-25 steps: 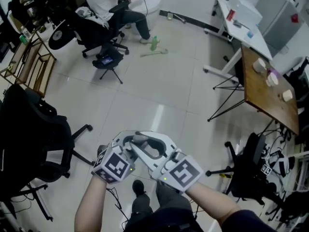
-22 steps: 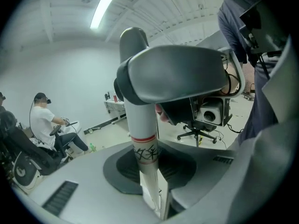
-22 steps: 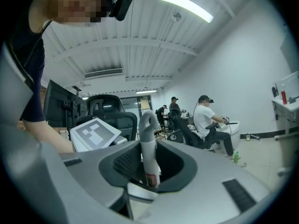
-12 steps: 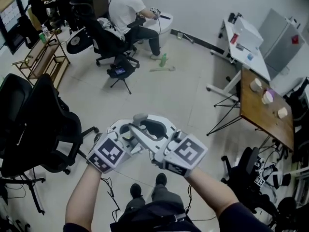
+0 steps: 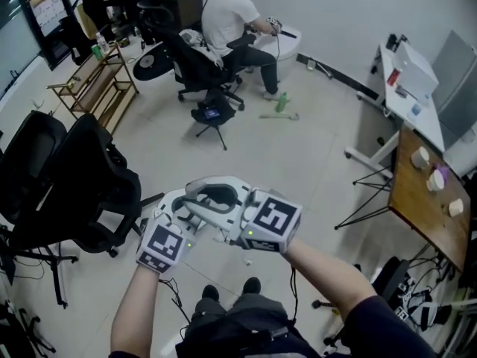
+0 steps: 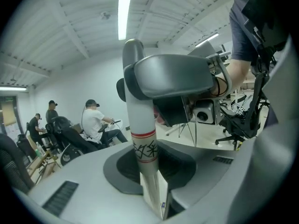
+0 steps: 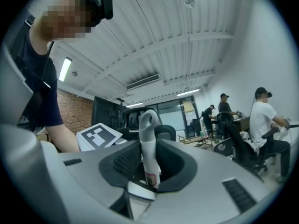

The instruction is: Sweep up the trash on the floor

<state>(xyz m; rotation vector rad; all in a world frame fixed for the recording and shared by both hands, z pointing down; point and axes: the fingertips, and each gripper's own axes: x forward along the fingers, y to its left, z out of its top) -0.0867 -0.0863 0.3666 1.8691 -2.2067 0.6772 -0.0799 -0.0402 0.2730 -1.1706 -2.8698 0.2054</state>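
In the head view my two grippers are held close together at waist height over the pale floor. The left gripper [image 5: 186,209] is shut on a pale upright handle [image 6: 141,143] with red bands and black characters. The right gripper [image 5: 212,198] crosses just above it and is shut on a white handle [image 7: 148,146] with a looped top. What hangs below either handle is hidden. A green bottle [image 5: 281,103] and a pale object [image 5: 279,115] lie on the floor far ahead. A small white scrap [image 5: 248,261] lies near my feet.
Black office chairs [image 5: 82,189] stand at the left. A seated person in a white shirt [image 5: 231,17] and a low stool [image 5: 212,116] are ahead. A wooden table [image 5: 421,200] and a white desk [image 5: 406,66] line the right, a wooden rack [image 5: 97,88] the far left.
Both grippers have risen together, still gripping their handles, and tipped upward. The head view has swung, so the seated person and the bottle now sit further right and the chairs closer.
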